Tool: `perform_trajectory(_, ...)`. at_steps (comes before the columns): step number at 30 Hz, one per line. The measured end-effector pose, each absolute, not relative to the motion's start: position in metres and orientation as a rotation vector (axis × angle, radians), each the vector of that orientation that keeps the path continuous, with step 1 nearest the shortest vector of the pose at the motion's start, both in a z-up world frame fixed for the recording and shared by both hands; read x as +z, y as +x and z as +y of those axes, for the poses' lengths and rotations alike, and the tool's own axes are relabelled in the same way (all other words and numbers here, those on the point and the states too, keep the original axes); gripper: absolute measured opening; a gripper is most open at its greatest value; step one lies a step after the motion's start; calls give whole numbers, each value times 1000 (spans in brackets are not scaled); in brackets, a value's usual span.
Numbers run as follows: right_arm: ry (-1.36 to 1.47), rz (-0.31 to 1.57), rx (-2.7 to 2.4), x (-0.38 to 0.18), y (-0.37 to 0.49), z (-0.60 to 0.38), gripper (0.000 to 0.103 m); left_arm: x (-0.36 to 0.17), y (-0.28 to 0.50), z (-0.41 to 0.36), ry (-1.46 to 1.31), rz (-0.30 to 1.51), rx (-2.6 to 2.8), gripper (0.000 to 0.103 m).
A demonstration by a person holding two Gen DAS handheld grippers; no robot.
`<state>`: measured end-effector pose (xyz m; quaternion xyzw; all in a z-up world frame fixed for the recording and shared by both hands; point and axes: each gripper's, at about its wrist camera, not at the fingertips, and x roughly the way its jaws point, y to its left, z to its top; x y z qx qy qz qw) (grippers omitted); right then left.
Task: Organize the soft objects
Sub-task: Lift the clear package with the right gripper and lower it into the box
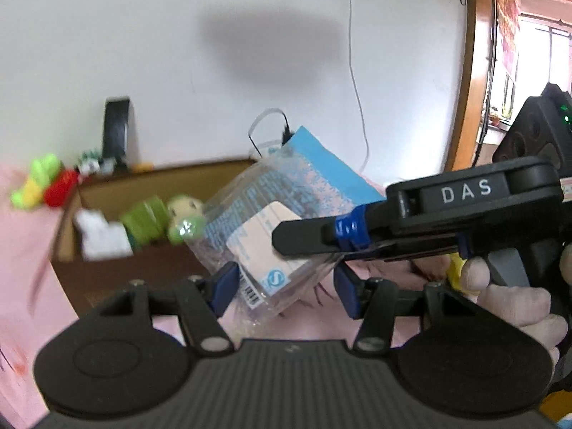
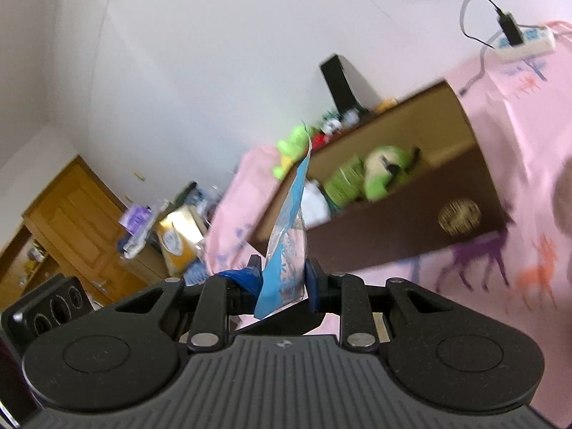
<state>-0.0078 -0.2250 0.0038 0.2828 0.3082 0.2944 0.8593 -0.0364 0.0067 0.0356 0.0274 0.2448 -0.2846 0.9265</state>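
A clear and blue plastic packet hangs in the air between both grippers. My right gripper is shut on the packet and shows in the left wrist view coming in from the right. My left gripper is open, its blue-padded jaws on either side of the packet's lower end. A brown cardboard box behind holds a green plush toy, a green soft item and a white item. The box with the plush also shows in the right wrist view.
A pink printed cloth covers the surface under the box. A green and red plush lies left of the box, near a black object. A power strip lies far right. A wooden cabinet with clutter stands left.
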Motion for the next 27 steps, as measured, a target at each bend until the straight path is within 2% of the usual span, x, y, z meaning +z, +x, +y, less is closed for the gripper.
perform_trajectory(10, 610, 606, 667, 21, 65, -194, 7, 64, 24, 34, 39, 467, -497, 55)
perform_trajectory(18, 556, 681, 633, -2, 122, -160, 8, 41, 81, 49, 63, 533, -412, 53)
perform_trajectory(27, 522, 778, 597, -32, 155, -139, 13, 11, 124, 66, 45, 621, -359, 53)
